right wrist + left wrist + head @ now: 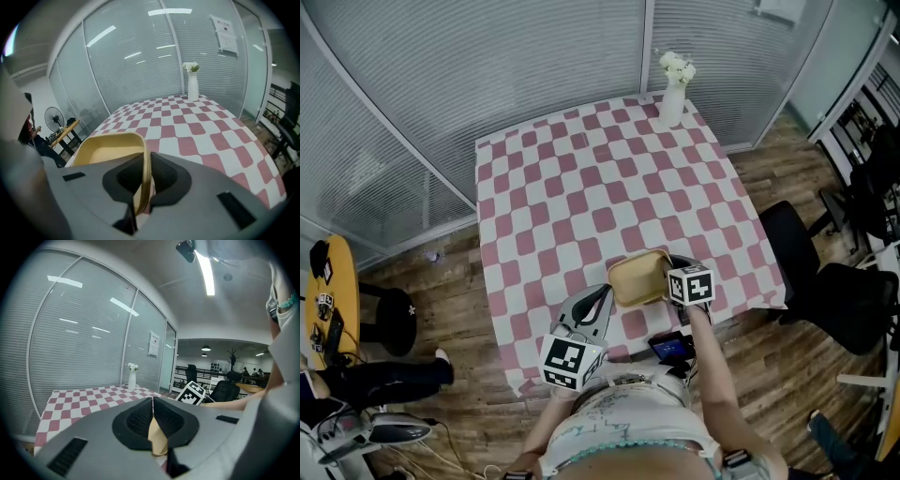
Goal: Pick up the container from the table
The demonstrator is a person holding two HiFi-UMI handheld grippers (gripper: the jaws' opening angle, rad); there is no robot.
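Note:
A shallow tan container (637, 278) is over the near edge of the table's pink-and-white checked cloth (581, 187). My left gripper (605, 293) is shut on its left edge, and in the left gripper view the jaws (153, 420) pinch a thin tan wall of the container (158, 439). From the right side, my right gripper (668, 273) is shut on the rim. In the right gripper view the container (110, 150) opens to the left of my right gripper (144, 176). Whether its base touches the cloth is hidden.
A white vase with white flowers (672, 89) stands at the table's far right corner. A dark phone-like device (672, 347) lies at the near edge by the person's body. Black chairs (787, 244) stand to the right, a black stool (389, 319) to the left, and a glass wall behind.

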